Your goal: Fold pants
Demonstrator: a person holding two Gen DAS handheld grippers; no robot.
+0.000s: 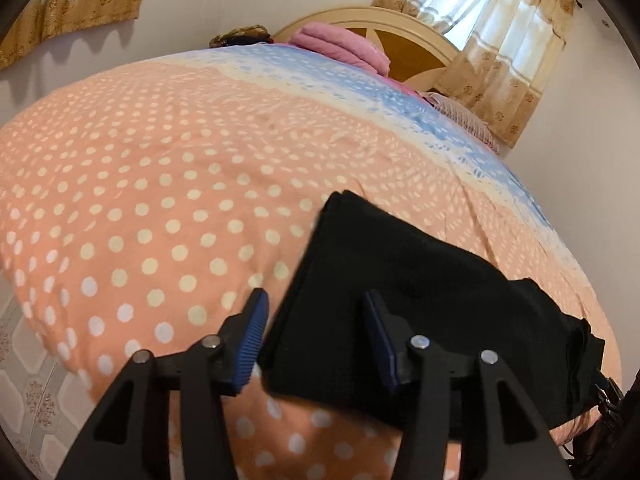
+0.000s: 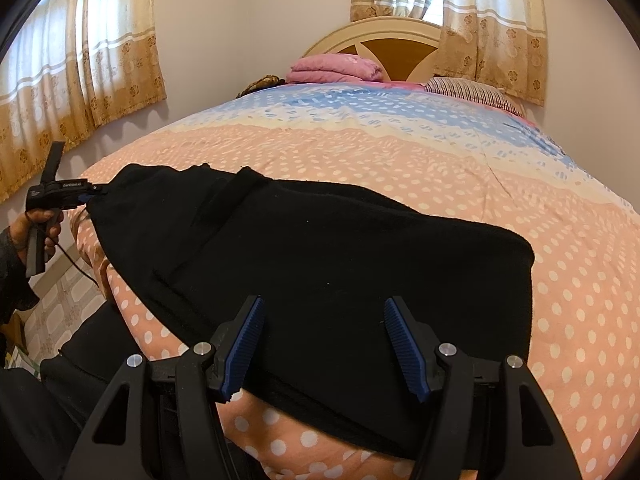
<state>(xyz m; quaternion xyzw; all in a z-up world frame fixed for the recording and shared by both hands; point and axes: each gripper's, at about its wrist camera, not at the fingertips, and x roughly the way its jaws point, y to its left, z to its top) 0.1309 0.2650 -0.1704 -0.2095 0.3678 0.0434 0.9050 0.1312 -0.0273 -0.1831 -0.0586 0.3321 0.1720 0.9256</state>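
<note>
**A:** Fills both views: the dotted quilt, peach near, blue toward the headboard. Lying where, the pants?

**B:** Stretched as one long dark band along the quilt's near edge, black pants, flat and fairly smooth. Looks already doubled lengthwise, leg on leg (a judgement from the stacked edges at one end, seen in the left wrist view). Hard to tell which end is the waist.

**A:** So, partly done?

**B:** Seems so. First fold apparently made; still full length, so left to do: bringing one end over toward the other, perhaps twice, then flattening.

**A:** And the tools?

**B:** Right gripper poised over the near side of the band, toward its right end, blue pads set wide, cloth lying under and between them, nothing pinched. Left gripper at the opposite end, held in a hand at the bed's corner. Fingers about half apart, straddling the cloth's side edge: one pad over bare quilt, the other over black fabric. No squeeze visible, so not gripping yet.

**A:** Anything in the way?

**B:** Nothing close. Only a folded pink blanket far off by the headboard, well apart from the work.
</note>
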